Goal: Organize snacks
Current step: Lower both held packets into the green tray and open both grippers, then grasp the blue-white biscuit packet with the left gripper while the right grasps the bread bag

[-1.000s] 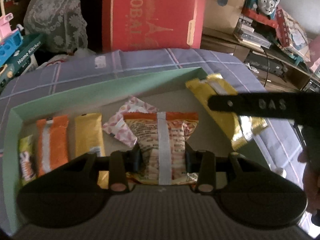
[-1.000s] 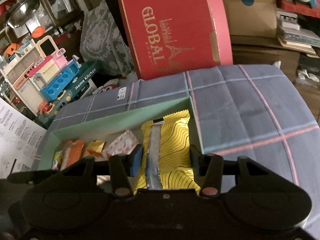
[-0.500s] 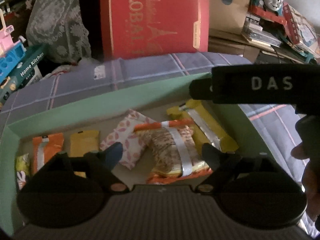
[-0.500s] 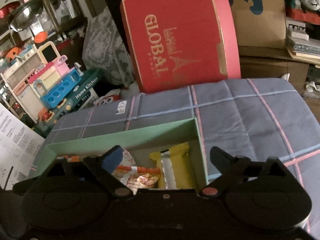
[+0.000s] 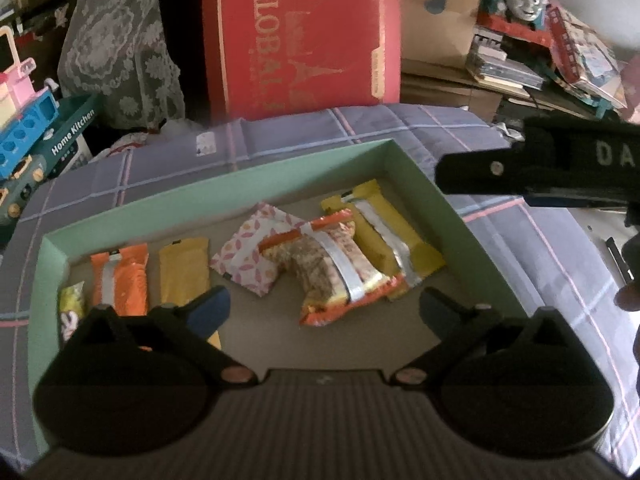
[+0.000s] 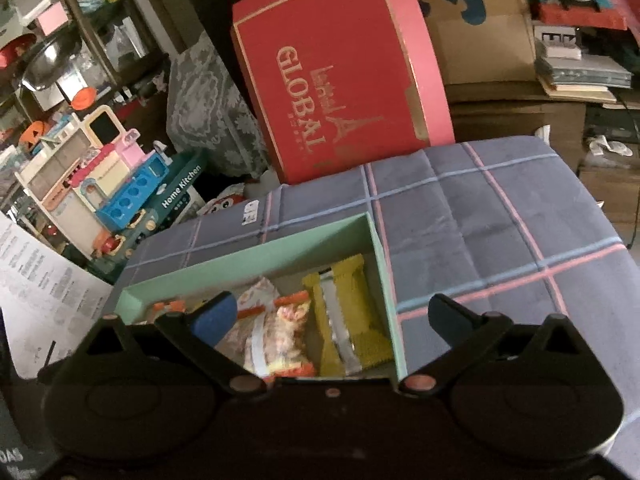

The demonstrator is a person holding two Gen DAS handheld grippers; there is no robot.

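Snacks lie in a row inside the shallow mint-green cardboard box (image 5: 224,184) on the blue checked cloth (image 5: 304,132). From the left: a small yellow packet (image 5: 72,304), cut off by the left gripper (image 5: 323,307); an orange foil bar (image 5: 120,280) and a golden bar (image 5: 184,270), long axes toward the far wall; a pink patterned pouch (image 5: 256,254); an orange-edged clear cracker bag (image 5: 340,268), tilted and resting on the yellow bar with silver seam (image 5: 384,236). Both grippers are released, fingers spread, holding nothing. The right gripper (image 6: 330,314) hovers above the box's right end.
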